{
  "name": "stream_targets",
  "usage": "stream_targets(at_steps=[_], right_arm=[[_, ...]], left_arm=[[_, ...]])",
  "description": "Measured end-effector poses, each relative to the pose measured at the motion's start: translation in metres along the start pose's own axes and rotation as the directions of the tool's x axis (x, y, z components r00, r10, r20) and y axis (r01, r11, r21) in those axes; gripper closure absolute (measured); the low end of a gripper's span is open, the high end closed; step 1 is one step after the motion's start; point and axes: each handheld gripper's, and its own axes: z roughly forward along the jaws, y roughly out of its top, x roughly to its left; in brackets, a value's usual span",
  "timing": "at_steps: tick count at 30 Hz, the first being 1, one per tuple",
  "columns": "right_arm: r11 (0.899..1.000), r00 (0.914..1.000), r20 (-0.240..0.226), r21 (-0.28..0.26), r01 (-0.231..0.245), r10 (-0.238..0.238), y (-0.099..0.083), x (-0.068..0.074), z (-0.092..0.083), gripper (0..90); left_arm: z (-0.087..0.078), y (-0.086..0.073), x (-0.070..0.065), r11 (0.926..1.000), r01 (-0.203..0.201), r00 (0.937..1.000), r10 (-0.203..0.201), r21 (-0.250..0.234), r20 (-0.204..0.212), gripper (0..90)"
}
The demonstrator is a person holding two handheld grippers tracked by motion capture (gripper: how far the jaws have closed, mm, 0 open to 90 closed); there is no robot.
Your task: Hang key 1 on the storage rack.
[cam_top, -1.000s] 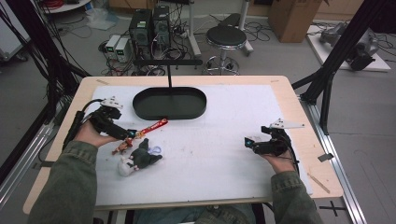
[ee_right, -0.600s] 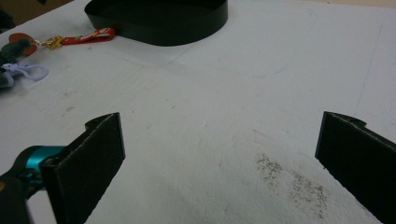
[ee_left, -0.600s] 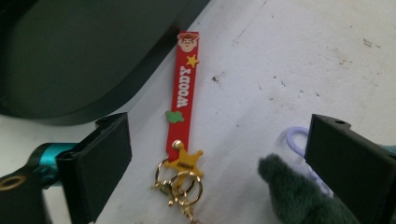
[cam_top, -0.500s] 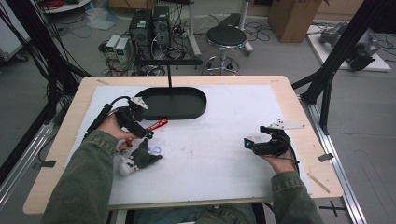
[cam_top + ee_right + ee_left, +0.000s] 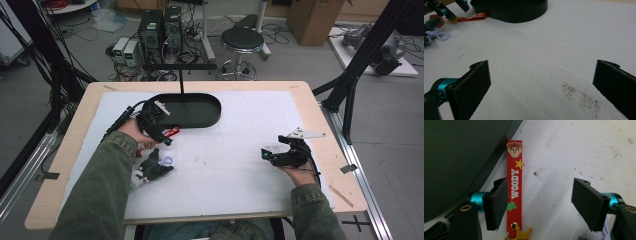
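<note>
A red "WOODY" strap [image 5: 514,192] with a gold star charm [image 5: 521,233] lies on the white mat beside the black oval tray [image 5: 192,111]. My left gripper [image 5: 541,203] is open right over the strap, one jaw next to its left edge, the other far off to the right. In the high view the left gripper [image 5: 161,134] sits by the tray's near left rim, over the red strap [image 5: 173,132]. My right gripper [image 5: 267,154] rests open on the mat at the right, nothing between its jaws. The right gripper view shows the strap [image 5: 471,17] far off.
A dark plush toy [image 5: 152,170] with a lilac clip [image 5: 167,161] lies near the left forearm. A black stand post [image 5: 182,80] rises behind the tray. Bare white mat [image 5: 225,160] stretches between the two hands.
My left gripper has moved right and toward the tray, from the mat's left edge to a spot over the red strap. The right gripper has stayed put.
</note>
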Motion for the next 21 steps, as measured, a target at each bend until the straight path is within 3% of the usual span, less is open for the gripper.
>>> stream_targets(at_steps=[12,17,21], right_arm=[[1.0,0.9999,-0.011,0.005,0.011,-0.01,0.0,0.001,0.001,0.4],[1.0,0.9998,-0.018,0.003,0.012,-0.012,-0.001,0.0,0.001,0.4],[1.0,0.9998,-0.017,0.006,0.008,-0.008,-0.001,0.0,0.001,0.4]], left_arm=[[0.01,0.013,0.011,0.9984,0.001,0.9991,0.002,0.057,-0.043,36.0],[0.009,0.014,0.014,0.9981,0.021,0.9993,-0.019,0.058,-0.032,39.8],[0.008,0.013,0.011,0.9965,0.008,0.9995,-0.006,0.083,-0.033,41.6]])
